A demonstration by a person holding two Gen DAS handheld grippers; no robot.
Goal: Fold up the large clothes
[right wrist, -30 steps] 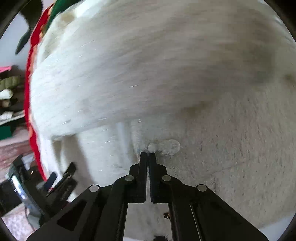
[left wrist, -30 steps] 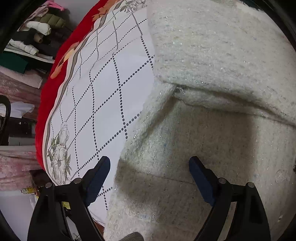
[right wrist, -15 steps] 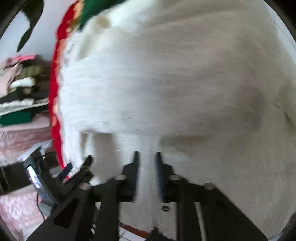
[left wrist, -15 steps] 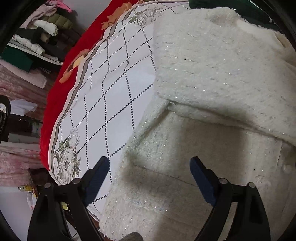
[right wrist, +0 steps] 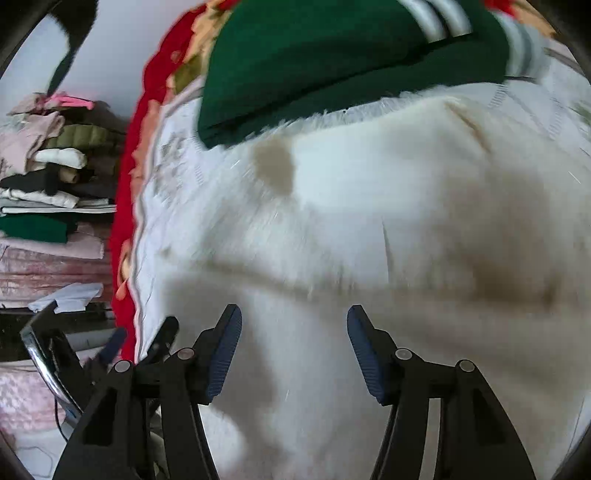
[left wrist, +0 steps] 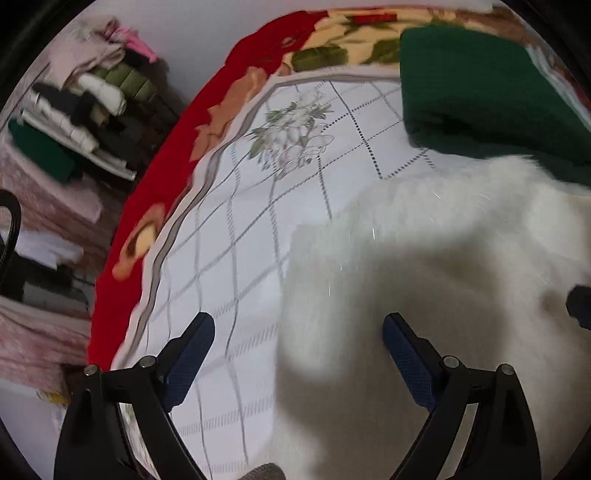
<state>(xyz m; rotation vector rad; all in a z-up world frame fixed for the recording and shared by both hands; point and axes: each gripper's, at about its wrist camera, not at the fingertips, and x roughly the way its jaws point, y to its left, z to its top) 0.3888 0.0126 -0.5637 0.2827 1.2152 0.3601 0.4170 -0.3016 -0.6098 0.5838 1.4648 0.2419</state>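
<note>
A fluffy white coat (left wrist: 424, 280) lies spread on the bed and fills most of the right wrist view (right wrist: 369, 229). My left gripper (left wrist: 298, 354) hovers open above the coat's left edge, nothing between its blue pads. My right gripper (right wrist: 294, 350) is over the coat's middle; its jaws are opening and nothing is between them. In the right wrist view the left gripper (right wrist: 144, 341) shows at the lower left by the bed's edge. A tip of the right gripper shows at the right edge of the left wrist view.
A folded dark green garment (left wrist: 480, 96) with white stripes (right wrist: 436, 18) lies at the coat's far end. The bedspread (left wrist: 229, 236) is white with a dotted grid, flowers and a red border (left wrist: 155, 192). A shelf of stacked clothes (left wrist: 81, 110) stands left of the bed.
The right gripper let go of the coat and its jaws spread apart. Both grippers pulled back and up from the coat, so the green garment and more of the bedspread came into view.
</note>
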